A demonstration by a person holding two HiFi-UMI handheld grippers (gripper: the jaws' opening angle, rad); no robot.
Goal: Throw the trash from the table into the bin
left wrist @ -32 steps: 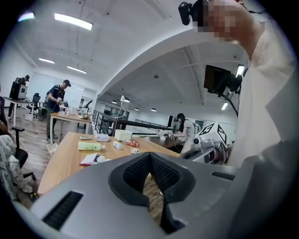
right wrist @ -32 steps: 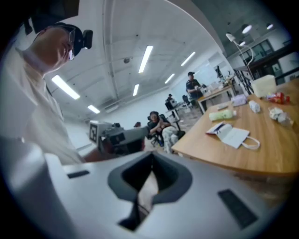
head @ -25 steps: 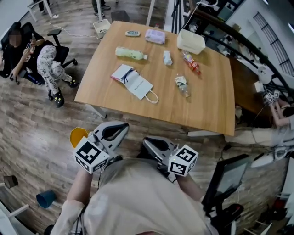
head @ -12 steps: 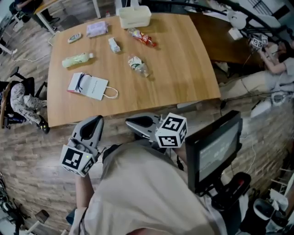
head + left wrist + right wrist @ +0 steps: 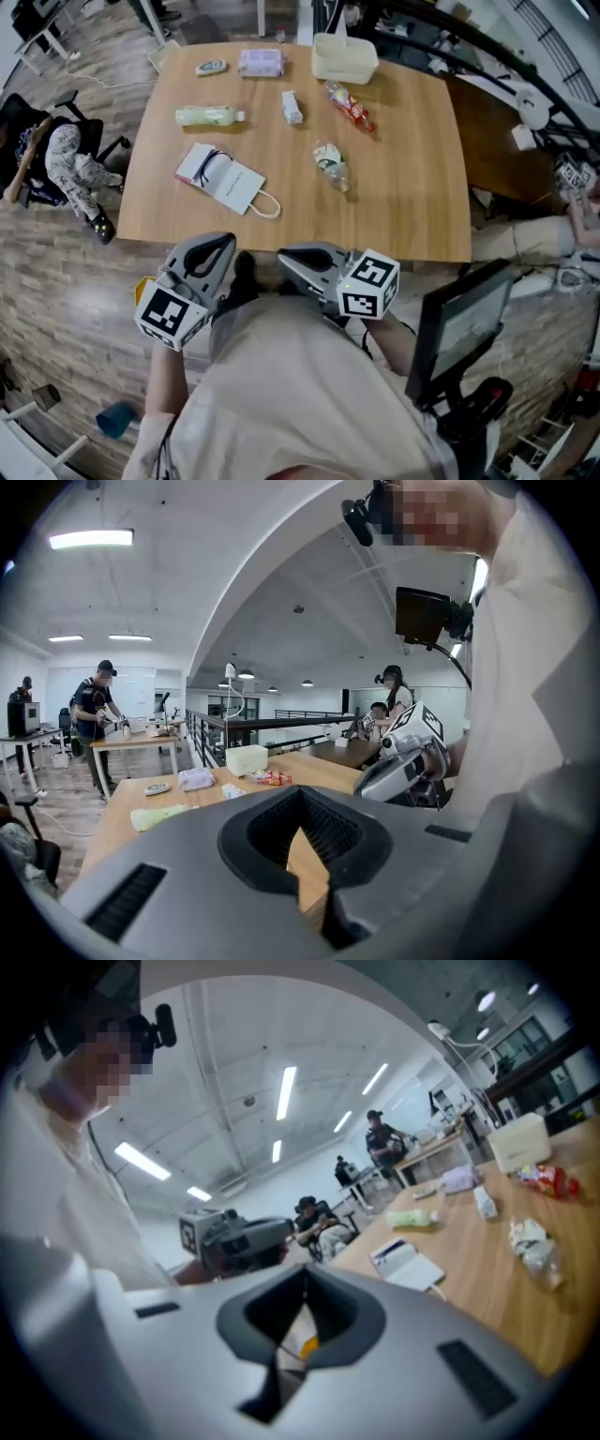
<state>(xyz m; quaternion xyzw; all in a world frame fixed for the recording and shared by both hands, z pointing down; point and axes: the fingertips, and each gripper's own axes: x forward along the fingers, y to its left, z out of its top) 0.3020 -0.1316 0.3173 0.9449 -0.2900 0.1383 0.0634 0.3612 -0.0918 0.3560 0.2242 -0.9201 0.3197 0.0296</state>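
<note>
— Both my claws have drawn up to the bench (image 5: 412, 206). A second ago a strip of floor lay between their tips and its near edge. Now the left claw (image 5: 223, 246) and the right claw (image 5: 292, 258) reach that edge in the head view. The bench also sits squarer before me than half a second ago.

— And the jaws?

— Pressed together on both, as before, with nothing between them.

— Where is the trash?

— All on the bench, untouched. Nearest me is the white paper bag (image 5: 225, 178), with the crumpled clear bottle (image 5: 331, 166) to its right. Farther off lie the green packet (image 5: 208, 115), the small white packet (image 5: 292, 107) and the red wrapper (image 5: 349, 105). The purple packet (image 5: 262, 62) and a white box (image 5: 345, 58) sit along the far edge.

— What does one camera give that another lacks?

— Only the head view shows the whole spread. The left gripper view catches my right claw's marker cube (image 5: 419, 726) and a person standing (image 5: 94, 710) at another table. The right gripper view looks past my left claw to a seated person (image 5: 317, 1222).

— Room to move?

— The near edge is open along its length. The seated person is off the bench's left corner. A monitor (image 5: 459, 328) stands close by my right arm, and a darker desk (image 5: 497, 141) adjoins the bench's right side.
</note>
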